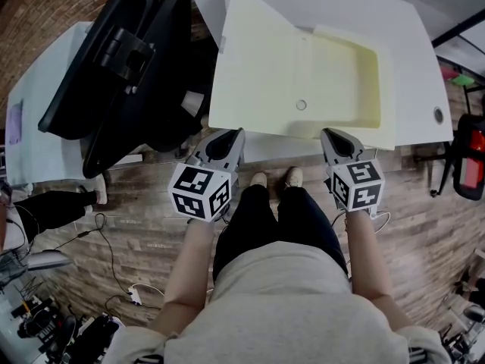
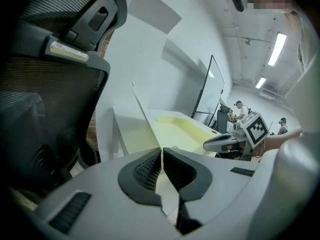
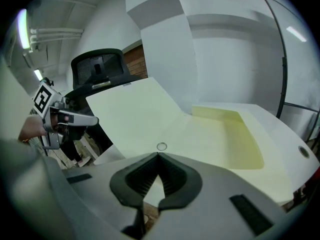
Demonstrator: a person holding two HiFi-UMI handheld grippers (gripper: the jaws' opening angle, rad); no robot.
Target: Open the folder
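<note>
Head view: a pale yellow folder point(image 1: 333, 82) of thin, smooth plastic lies spread open on a white table point(image 1: 409, 29), its near edge along the table's near edge. The right half is a shallow tray-like pocket with rounded corners. The left flap point(image 1: 250, 59) is a flat sheet, raised at an angle along its crease. A small round ring point(image 1: 301, 105) sits near the near edge. The left gripper point(image 1: 231, 133) meets the folder's near left corner and the right gripper point(image 1: 331, 133) meets its near edge further right; each carries a cube of square markers.

In the left gripper view the ribbed black pads are pressed together on the flap point(image 2: 145, 116), which shows edge-on as a thin line running up out of the jaws.

In the right gripper view the jaws are closed on the folder's near edge, just before the ring point(image 3: 161, 146).

A black mesh-backed chair point(image 1: 114, 67) stands left of the table.
</note>
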